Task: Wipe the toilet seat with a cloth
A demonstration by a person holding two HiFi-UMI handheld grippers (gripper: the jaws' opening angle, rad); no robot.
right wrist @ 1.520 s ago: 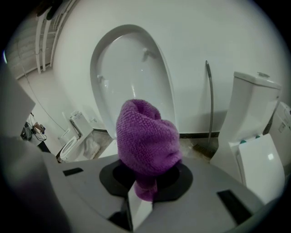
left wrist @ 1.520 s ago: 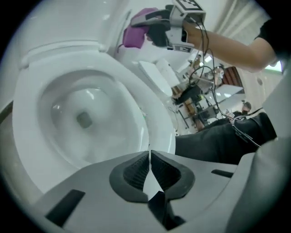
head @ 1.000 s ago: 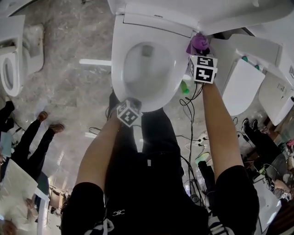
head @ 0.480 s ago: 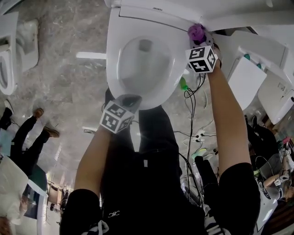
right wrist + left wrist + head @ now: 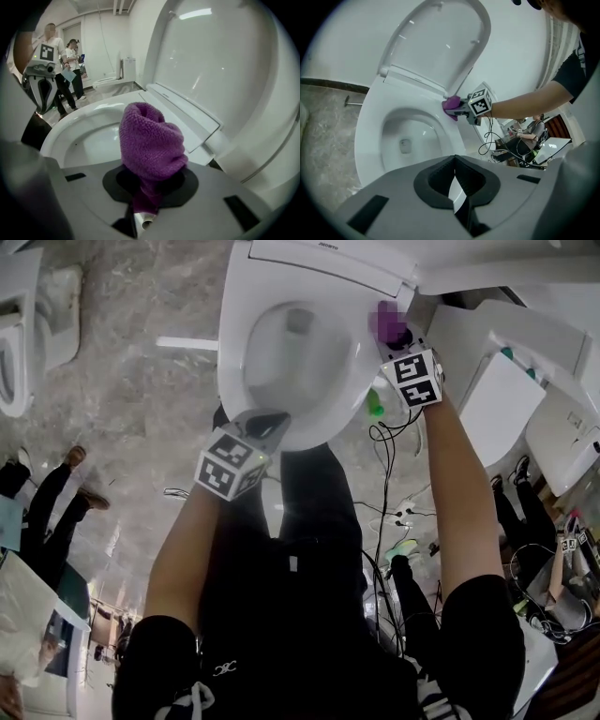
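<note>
The white toilet seat [image 5: 242, 324] lies down around the bowl, and its lid [image 5: 436, 42] stands raised. A purple knitted cloth [image 5: 385, 321] rests bunched on the seat's right side near the hinge. My right gripper [image 5: 395, 336] is shut on the cloth [image 5: 150, 143], which bulges out of the jaws over the seat's rim [image 5: 84, 117]. My left gripper [image 5: 265, 419] hovers at the seat's front edge, shut and holding nothing. In the left gripper view, the cloth [image 5: 451, 105] and the right gripper's marker cube [image 5: 480, 101] are at the seat's far right.
More white toilets stand to the left [image 5: 19, 343] and right [image 5: 497, 399]. Cables [image 5: 389, 512] trail on the marble floor by my right leg. A small green object [image 5: 375, 407] lies beside the bowl. People stand at the left [image 5: 56, 502] and in the background [image 5: 56, 51].
The right gripper has drawn the cloth a little forward from the hinge corner along the seat's right side. The left gripper stays at the front rim.
</note>
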